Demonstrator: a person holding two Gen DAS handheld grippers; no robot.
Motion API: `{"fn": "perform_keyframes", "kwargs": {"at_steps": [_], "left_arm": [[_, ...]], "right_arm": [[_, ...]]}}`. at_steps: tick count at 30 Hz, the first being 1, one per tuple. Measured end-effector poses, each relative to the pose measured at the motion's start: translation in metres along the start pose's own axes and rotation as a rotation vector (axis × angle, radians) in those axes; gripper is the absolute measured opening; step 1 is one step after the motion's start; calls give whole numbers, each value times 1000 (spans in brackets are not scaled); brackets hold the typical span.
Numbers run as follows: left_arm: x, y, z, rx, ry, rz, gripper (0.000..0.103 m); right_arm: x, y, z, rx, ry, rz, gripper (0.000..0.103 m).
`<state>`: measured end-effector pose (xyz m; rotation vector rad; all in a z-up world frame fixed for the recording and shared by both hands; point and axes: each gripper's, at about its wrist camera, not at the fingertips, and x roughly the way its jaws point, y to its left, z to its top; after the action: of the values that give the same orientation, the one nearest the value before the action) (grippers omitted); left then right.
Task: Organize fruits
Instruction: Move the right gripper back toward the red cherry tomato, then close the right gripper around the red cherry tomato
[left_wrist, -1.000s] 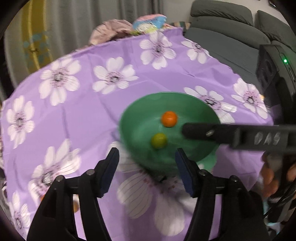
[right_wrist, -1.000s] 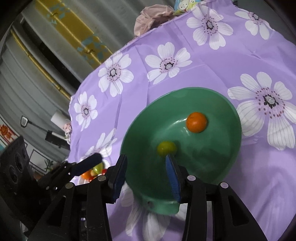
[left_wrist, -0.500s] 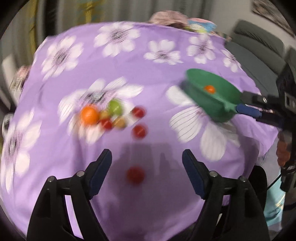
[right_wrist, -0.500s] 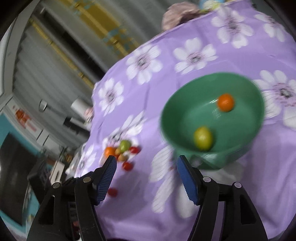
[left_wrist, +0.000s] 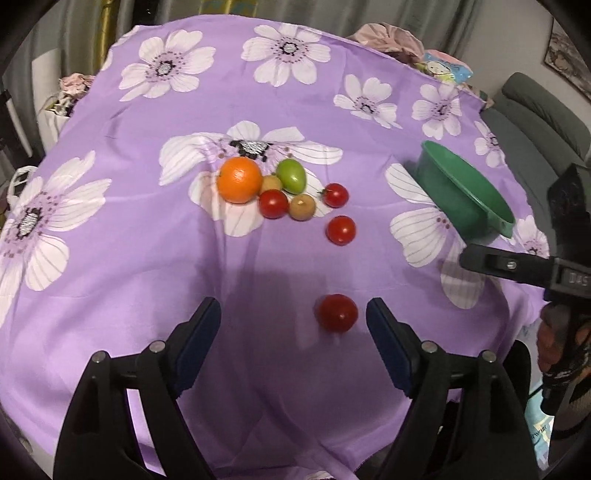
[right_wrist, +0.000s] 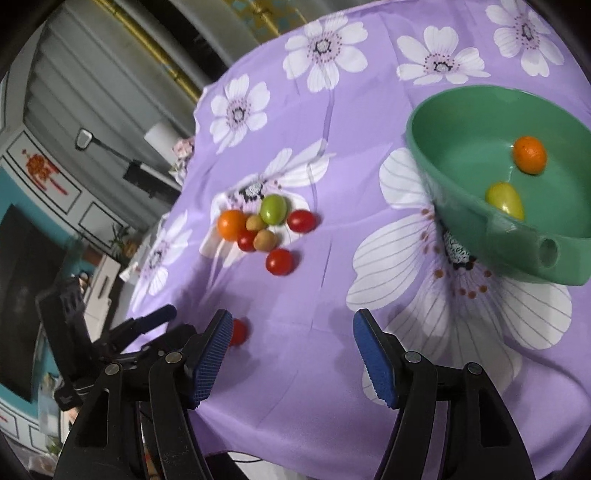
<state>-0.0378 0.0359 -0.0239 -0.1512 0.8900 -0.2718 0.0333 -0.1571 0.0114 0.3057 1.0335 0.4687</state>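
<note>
A green bowl (right_wrist: 480, 155) holds a small orange fruit (right_wrist: 530, 154) and a yellow-green fruit (right_wrist: 504, 200); it also shows at the right of the left wrist view (left_wrist: 461, 195). A cluster of fruit lies on the purple cloth: an orange (left_wrist: 239, 179), a green fruit (left_wrist: 291, 175), two tan fruits and red tomatoes (left_wrist: 273, 203). One red tomato (left_wrist: 337, 312) lies apart, just ahead of my open left gripper (left_wrist: 293, 317), nearer its right finger. My right gripper (right_wrist: 291, 332) is open and empty, left of and below the bowl.
The table is covered by a purple flowered cloth (left_wrist: 147, 258) that drops off at the near edge. A grey sofa (left_wrist: 546, 122) stands at the right. Bundled cloth and a toy (left_wrist: 443, 70) lie at the table's far edge.
Both grippers pulled back from the bowl. My left gripper swung left to face the fruit cluster and came close to the lone red tomato. The right gripper opened wider.
</note>
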Motion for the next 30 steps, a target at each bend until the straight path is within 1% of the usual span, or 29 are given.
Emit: {"fn": "perform_keyframes", "kwargs": {"at_steps": [5,11,16,19,20,22,25,27,28,29,30], "left_arm": [[3,-1,-2,41,7,-24,81],[6,0,-2,37,25,-56,80],[15,-8,1,82,46,-44,78],[23,-13,2,102,70,-50,72],[26,-14,2,102,77,-52,67],[32,-17,3,114,95,-56,60],[37,-21,4,143,95,-13,60],[39,-20,5,141,93,-6,59],[39,-19,6,146,88,2,55],[39,-19,7,154,85,7,43],[40,-18,7,158,86,7,36]], "right_arm": [[11,4,1,-12,25,-34,69],[27,6,-1,8,69,-20,69],[36,8,0,4,85,-27,69],[39,9,2,1,94,-32,69],[40,9,3,-5,95,-38,68],[43,12,6,-23,94,-48,68],[46,15,10,-51,90,-67,68],[49,18,13,-74,90,-78,68],[51,18,15,-83,92,-81,68],[53,19,17,-92,94,-88,68],[55,21,18,-103,97,-97,69]]}}
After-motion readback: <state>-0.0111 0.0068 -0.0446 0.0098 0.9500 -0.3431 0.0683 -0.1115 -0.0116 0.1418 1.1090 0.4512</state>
